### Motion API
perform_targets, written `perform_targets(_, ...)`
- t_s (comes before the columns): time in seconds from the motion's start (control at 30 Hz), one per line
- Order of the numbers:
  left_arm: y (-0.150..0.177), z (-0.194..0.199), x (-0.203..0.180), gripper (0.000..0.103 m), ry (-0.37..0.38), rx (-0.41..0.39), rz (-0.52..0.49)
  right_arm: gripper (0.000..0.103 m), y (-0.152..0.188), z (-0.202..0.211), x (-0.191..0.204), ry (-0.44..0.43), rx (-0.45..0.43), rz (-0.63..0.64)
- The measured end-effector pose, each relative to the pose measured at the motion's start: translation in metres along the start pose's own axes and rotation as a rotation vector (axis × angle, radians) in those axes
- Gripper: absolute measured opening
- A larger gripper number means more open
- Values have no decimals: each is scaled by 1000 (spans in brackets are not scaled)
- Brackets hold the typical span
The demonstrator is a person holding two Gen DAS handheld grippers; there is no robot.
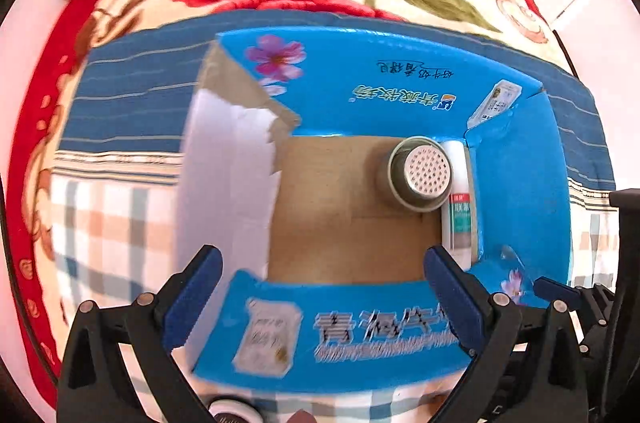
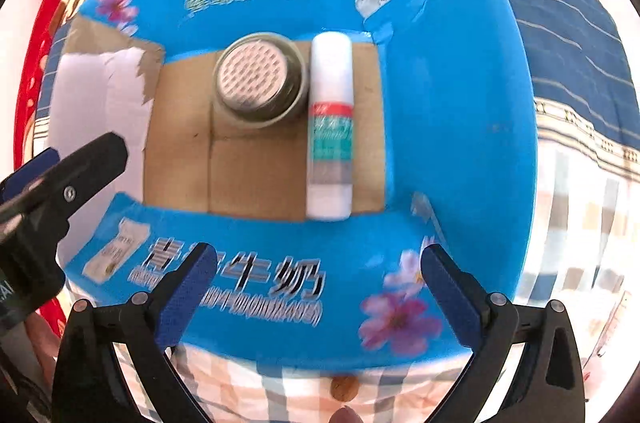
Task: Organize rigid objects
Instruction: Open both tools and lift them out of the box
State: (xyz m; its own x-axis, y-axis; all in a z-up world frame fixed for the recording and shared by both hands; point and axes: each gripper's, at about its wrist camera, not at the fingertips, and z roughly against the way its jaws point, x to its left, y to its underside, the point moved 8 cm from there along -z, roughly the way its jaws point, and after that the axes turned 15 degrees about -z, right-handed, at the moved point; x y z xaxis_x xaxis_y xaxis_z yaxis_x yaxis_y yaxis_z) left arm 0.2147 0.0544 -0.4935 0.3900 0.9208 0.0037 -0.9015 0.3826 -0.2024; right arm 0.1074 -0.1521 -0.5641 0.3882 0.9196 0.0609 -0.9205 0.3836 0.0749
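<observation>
Blue cardboard milk carton box (image 2: 460, 111) sits open on a checked cloth (image 1: 100, 223). On its brown floor a perforated-top metal can (image 2: 256, 79) stands touching a white tube (image 2: 330, 127) lying by the right wall. Left gripper (image 1: 322, 287) and right gripper (image 2: 318, 283) hover above, both released, holding nothing.
</observation>
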Motion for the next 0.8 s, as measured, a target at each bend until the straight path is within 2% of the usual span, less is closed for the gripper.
perform_targets(0.13,10,37,1,103,-45,-65,-13,103,22,22,5,-11,-51,-4)
perform_targets(0.2,15,59,-1,103,-71,-104,-28,103,12,40,13,-24,-85,-11)
perform_targets(0.27,21,77,-4,103,-84,-133,-38,103,19,58,23,-24,-133,-11)
perform_targets(0.33,29,94,-7,103,-79,-149,-35,103,21,77,26,-26,-185,-12)
perform_targets(0.37,32,100,-9,103,-74,-157,-32,103,15,87,46,-25,-199,-13)
perform_targets(0.4,36,107,-11,103,-73,-164,-28,103,11,97,50,-33,-218,-17)
perform_targets(0.5,46,121,-18,103,-55,-174,-23,103,17,115,48,-57,-256,-24)
perform_targets(0.6,61,127,-23,103,-60,-167,-23,103,33,133,40,-76,-275,-34)
perform_targets(0.67,77,119,-20,103,-66,-131,1,103,45,136,29,-91,-258,-55)
perform_targets(0.8,112,81,-18,103,-17,-19,79,103,64,111,1,-84,-208,-114)
